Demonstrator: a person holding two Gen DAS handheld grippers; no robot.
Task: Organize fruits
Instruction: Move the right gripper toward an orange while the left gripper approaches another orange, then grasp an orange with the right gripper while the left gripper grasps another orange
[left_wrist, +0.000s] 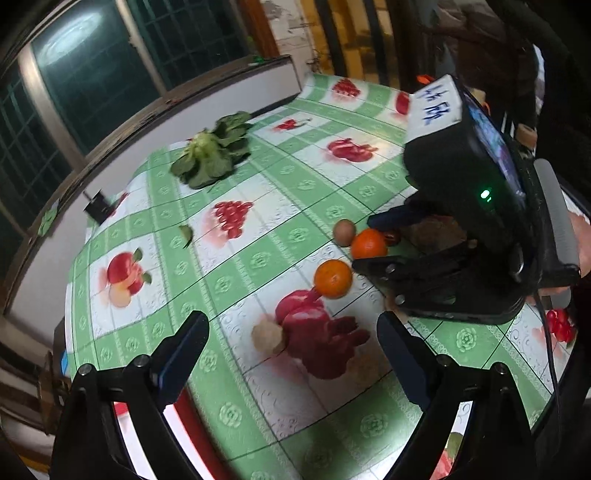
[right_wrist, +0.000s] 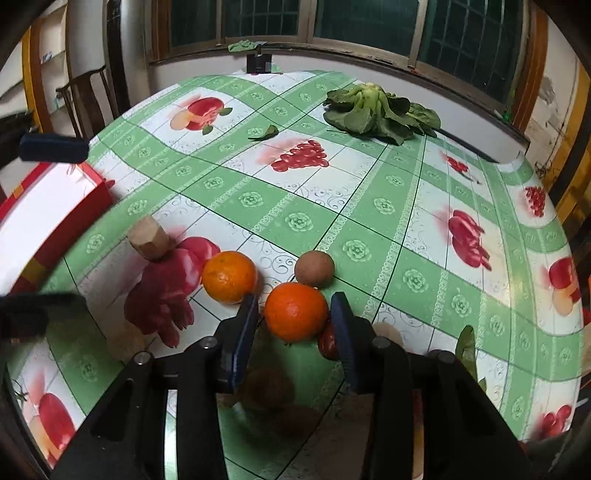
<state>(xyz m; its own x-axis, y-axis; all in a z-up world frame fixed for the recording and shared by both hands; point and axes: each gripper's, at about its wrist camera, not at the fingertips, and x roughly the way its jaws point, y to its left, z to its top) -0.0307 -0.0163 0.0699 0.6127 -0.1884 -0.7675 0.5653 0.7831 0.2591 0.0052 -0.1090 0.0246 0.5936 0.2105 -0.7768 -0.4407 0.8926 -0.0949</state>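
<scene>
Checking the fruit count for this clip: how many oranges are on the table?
2. One orange sits between the right gripper fingers; the other orange lies just left of it. None seems hidden.

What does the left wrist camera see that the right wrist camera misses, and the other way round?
Only the left wrist view: the right gripper's black body, with its white label and green light.
Only the right wrist view: a chair, and the left gripper from outside, its fingers wide apart.
Both: the orange pinched by the right gripper, a free orange, a brown fruit, a wooden block, the greens and the tablecloth.
</scene>
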